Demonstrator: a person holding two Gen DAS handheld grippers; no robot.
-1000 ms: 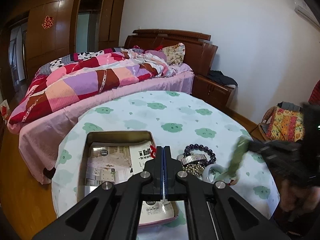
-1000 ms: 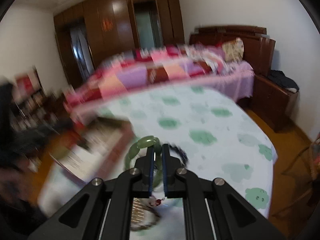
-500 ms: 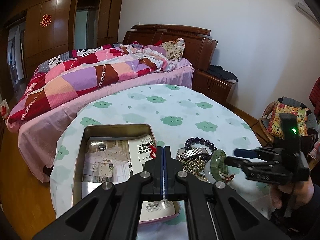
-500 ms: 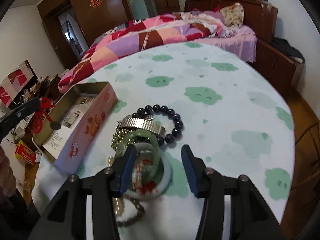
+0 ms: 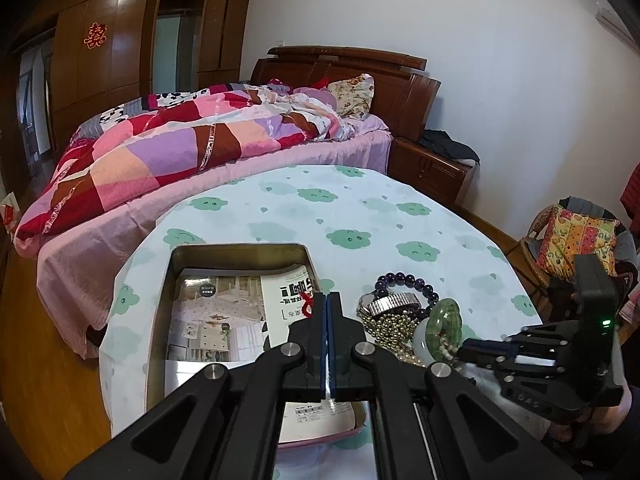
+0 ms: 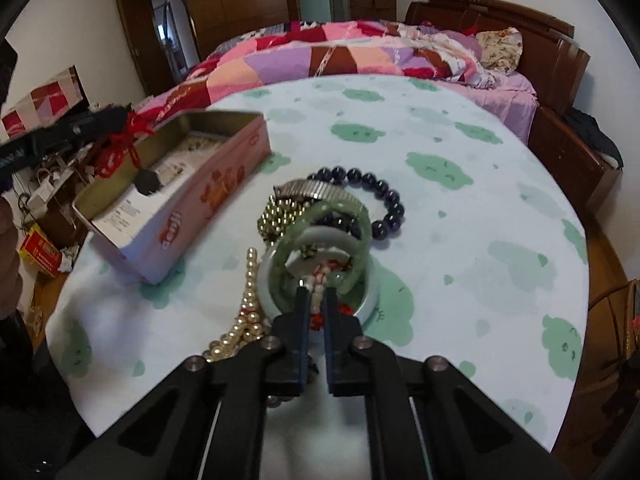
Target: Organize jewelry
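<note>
A jewelry pile lies on the round table: a dark purple bead bracelet [image 6: 380, 196], a metal watch band [image 6: 316, 190], gold bead chains [image 6: 248, 312], a white bangle [image 6: 368, 300] and a green jade bangle [image 6: 320, 252], also in the left wrist view [image 5: 446, 320]. My right gripper [image 6: 316, 296] is shut on a red-and-white bead string at the jade bangle's lower rim. My left gripper [image 5: 327, 308] is shut on a red tasseled cord [image 5: 306, 304] and holds it over the open tin [image 5: 240, 250]; the cord hangs with a black pendant [image 6: 148, 182].
The pink tin [image 6: 208, 196] holds leaflets and stands at the table's left. The table has a cloud-print cloth [image 5: 360, 216]. A bed [image 5: 180, 148] is beyond it, a wicker chair with a cushion [image 5: 576, 240] to the right.
My right gripper carried the jade bangle back to the pile, opened, then closed on the bead string at the bangle's rim. My left gripper has stayed shut over the tin.
</note>
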